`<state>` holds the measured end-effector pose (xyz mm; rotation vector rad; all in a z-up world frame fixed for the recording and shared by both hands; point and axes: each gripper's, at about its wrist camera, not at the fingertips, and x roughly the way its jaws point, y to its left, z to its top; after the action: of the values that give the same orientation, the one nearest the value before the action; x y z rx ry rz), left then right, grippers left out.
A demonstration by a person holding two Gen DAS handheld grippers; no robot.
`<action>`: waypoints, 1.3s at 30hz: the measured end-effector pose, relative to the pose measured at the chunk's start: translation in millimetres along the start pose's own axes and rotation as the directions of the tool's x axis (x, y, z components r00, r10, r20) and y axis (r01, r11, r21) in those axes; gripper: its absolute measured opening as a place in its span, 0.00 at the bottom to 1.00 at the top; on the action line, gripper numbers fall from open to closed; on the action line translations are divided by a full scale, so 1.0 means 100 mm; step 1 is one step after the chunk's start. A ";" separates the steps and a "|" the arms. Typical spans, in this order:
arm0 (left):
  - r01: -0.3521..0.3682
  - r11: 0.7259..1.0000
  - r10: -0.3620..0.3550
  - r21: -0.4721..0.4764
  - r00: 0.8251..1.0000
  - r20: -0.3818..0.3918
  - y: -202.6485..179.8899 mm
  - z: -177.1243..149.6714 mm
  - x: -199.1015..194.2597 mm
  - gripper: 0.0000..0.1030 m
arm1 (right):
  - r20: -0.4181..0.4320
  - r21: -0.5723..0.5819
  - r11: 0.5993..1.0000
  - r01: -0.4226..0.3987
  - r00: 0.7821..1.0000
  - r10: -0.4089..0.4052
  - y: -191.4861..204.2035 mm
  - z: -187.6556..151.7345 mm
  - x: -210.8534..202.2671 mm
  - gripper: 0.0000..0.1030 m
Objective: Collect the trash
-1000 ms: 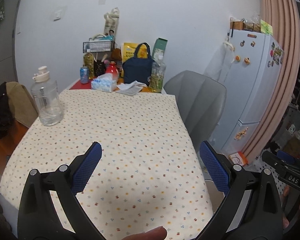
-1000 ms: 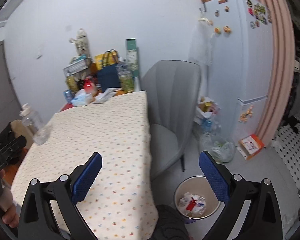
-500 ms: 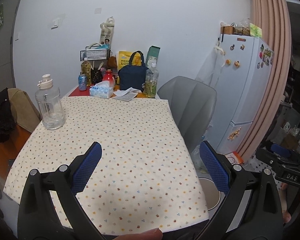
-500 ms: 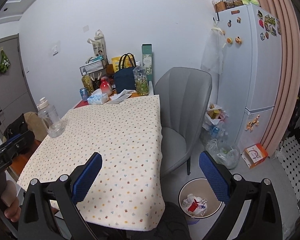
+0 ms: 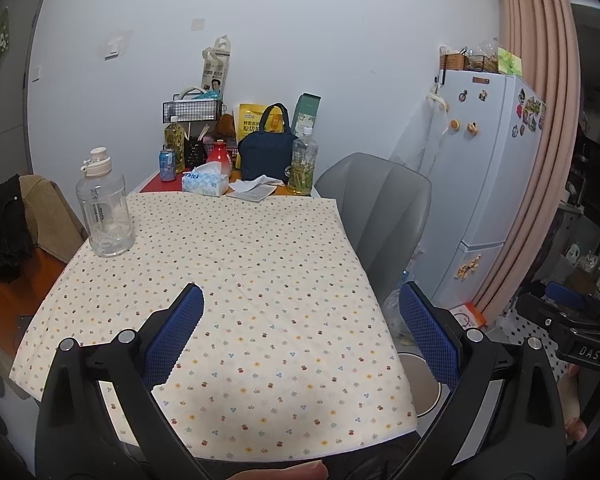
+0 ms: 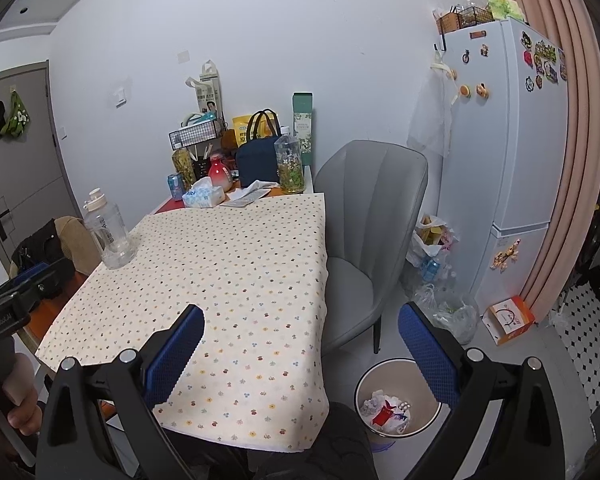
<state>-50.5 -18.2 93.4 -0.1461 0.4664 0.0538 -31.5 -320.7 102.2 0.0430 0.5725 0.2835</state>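
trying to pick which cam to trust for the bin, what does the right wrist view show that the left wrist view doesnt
Only the right wrist view shows inside the trash bin, which holds crumpled wrappers, plus the plastic bags on the floor beside the fridge and the door with its hooks.

Only the left wrist view shows the bin as just a bit of rim past the table edge, contents hidden.

Both show the dotted tablecloth, the clear water jug, the grey chair, and open, empty jaws on each gripper.

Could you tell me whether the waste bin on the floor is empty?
No, the waste bin beside the table already holds crumpled white and red wrappers.
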 end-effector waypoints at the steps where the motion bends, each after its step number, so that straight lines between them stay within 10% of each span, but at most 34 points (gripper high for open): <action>1: -0.001 1.000 0.001 -0.001 1.000 -0.002 0.00 -0.01 0.00 0.94 | -0.001 0.000 1.000 0.000 1.000 0.000 0.01 0.00 0.00 0.93; 39: -0.022 1.000 0.022 -0.022 1.000 -0.001 0.07 -0.07 -0.12 0.94 | -0.002 0.004 1.000 -0.018 1.000 0.018 0.02 -0.05 0.02 0.93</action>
<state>-65.3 -12.5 91.4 -0.1623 0.4679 0.0800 -33.3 -318.3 97.3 0.0519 0.5754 0.2998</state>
